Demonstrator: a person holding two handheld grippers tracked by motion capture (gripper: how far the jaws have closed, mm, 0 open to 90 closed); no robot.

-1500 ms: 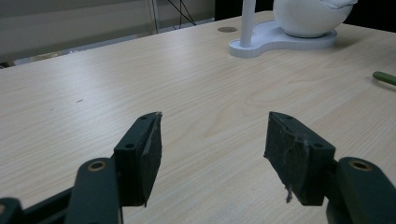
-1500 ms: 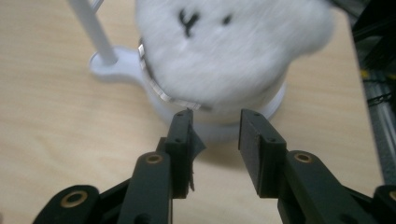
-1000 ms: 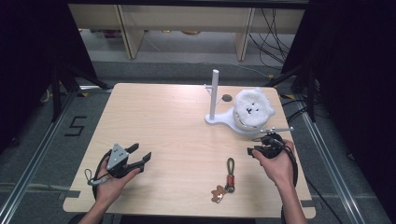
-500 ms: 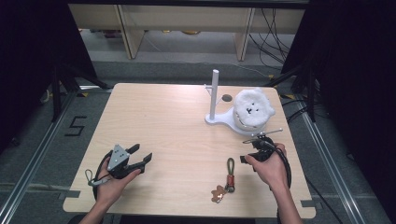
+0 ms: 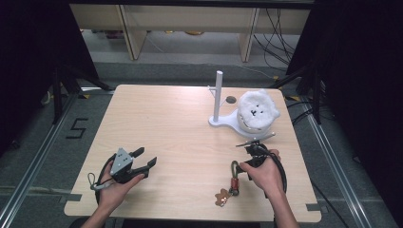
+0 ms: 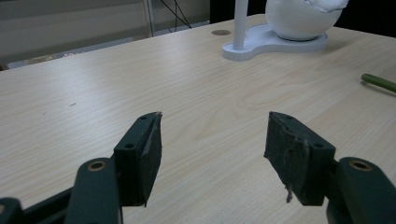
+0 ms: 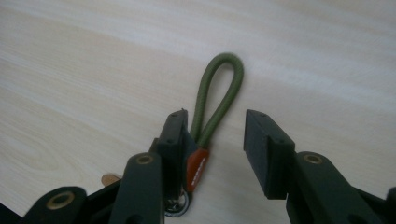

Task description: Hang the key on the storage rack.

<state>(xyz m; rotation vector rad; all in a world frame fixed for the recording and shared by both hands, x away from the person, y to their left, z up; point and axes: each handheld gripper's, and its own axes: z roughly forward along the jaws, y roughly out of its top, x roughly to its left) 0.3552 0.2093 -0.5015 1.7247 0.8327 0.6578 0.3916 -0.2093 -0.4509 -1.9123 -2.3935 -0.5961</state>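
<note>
Light wood-grain table [image 5: 180, 118], dark surroundings; "5" taped on the floor [image 5: 77, 128] at left. Keychain [image 5: 232, 178] lies near right: olive cord loop [image 7: 219, 93], red crimp with small unreadable white lettering, brown flat charm [image 5: 222, 196] at the near end. Right gripper [image 7: 212, 135] sits over it, jaws just closing a bit but half open, cord between them, pads not pressing. Left gripper [image 6: 212, 144] near left, wide open, empty. Far right: white glossy stand [image 5: 223, 121] with post, fluffy white plush [image 5: 257, 109].

Both grippers, left gripper [image 5: 141, 164] and right gripper [image 7: 212, 140]: black two-jaw bodies, brass-ringed pivot holes, black cables. Left carries a grey three-cornered plate. Forearms bare.
</note>
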